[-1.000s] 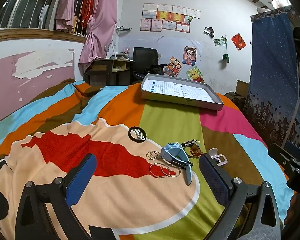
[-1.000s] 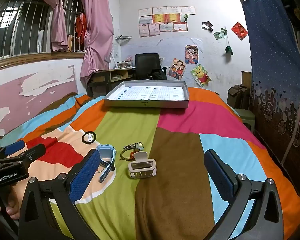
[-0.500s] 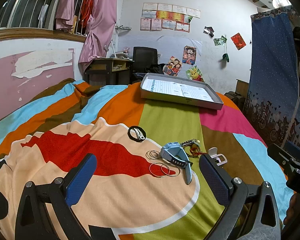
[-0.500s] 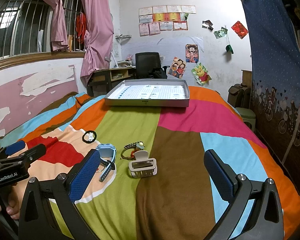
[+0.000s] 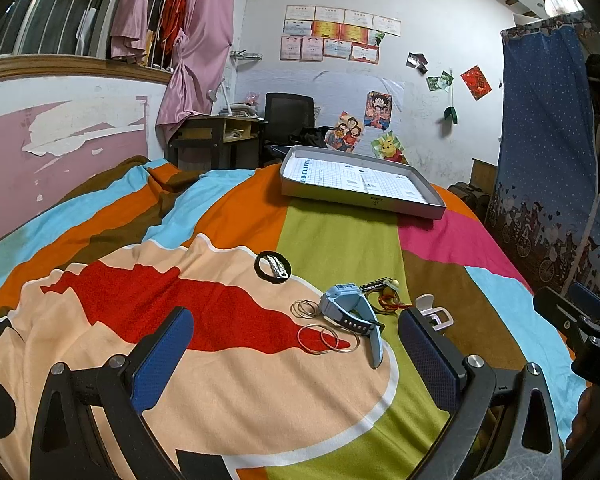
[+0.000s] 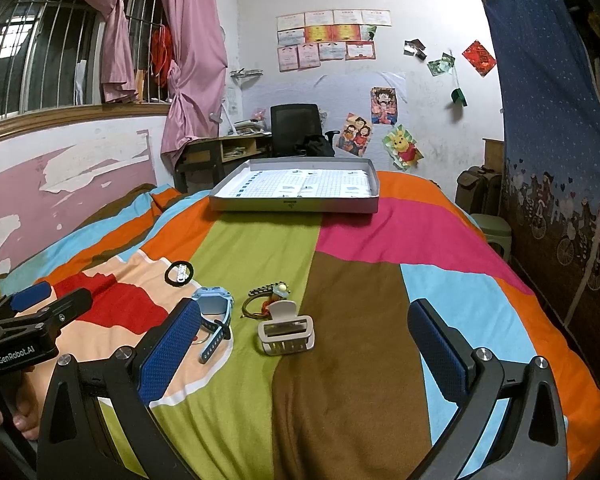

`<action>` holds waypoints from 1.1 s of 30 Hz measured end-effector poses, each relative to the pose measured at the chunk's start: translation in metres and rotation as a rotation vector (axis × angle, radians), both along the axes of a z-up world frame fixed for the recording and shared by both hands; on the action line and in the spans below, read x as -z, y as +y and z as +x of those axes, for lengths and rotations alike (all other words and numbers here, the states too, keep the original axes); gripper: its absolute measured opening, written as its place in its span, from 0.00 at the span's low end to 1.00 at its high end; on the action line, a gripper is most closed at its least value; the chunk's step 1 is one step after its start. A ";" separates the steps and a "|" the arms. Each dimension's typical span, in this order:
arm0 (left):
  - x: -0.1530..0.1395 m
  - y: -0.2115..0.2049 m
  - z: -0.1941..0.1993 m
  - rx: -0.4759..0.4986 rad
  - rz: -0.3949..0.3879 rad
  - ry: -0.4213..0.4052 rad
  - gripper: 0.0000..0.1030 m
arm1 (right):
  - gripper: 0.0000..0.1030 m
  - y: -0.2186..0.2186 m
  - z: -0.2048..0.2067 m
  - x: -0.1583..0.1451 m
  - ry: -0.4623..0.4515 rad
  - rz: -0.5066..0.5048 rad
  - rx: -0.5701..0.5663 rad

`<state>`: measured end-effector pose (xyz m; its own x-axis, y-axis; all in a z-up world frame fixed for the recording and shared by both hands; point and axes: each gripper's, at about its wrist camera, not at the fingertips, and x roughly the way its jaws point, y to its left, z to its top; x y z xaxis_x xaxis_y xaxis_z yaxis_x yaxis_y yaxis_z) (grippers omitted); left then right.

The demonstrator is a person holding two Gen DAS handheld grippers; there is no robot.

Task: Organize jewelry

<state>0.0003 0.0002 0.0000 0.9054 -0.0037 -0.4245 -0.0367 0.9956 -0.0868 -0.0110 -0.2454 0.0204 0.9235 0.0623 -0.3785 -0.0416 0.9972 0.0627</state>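
Grippers in the foreground: the left gripper (image 5: 292, 356) and the right gripper (image 6: 304, 348) each hang low over the bedspread (image 6: 340, 380) with jaws spread wide apart and nothing between the blue pads (image 5: 160, 356). Just beyond the left gripper, at 12 to 1 o'clock in the left wrist view, lie thin metal hoops (image 5: 328, 339) in two small clusters, touching or overlapping one another. Beside them, toward 1 o'clock, rests a light-blue watch (image 5: 350, 308), its strap trailing toward the camera. In the right wrist view a pale claw hair clip (image 6: 286, 330) sits at 12 o'clock between the open pads, with a beaded keyring charm (image 6: 266, 298) just behind it and seemingly touching it. Farther off, at 11 o'clock in both views, a black hair tie (image 5: 273, 266) with a whitish ornament lies apart from the rest. At the far end of the bed, at 12 o'clock, stands a shallow grey tray (image 6: 292, 204) lined with gridded paper; it appears to hold no jewelry. By this evidence sorting has not begun: every piece sits loose on the bedspread, well apart from the tray, and all remain to be picked up and placed.
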 end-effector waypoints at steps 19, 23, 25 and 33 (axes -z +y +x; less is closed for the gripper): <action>0.000 0.000 0.000 0.000 -0.001 0.001 1.00 | 0.99 0.001 0.000 0.000 0.003 0.003 0.002; 0.000 0.000 0.000 0.000 -0.002 0.002 1.00 | 0.99 0.001 0.000 0.000 0.004 0.003 0.001; 0.000 0.000 0.000 0.000 -0.001 0.001 1.00 | 0.99 0.001 -0.001 0.000 0.003 0.003 0.001; 0.000 0.000 0.000 -0.001 -0.002 0.002 1.00 | 0.99 0.001 -0.001 0.001 0.005 0.004 0.003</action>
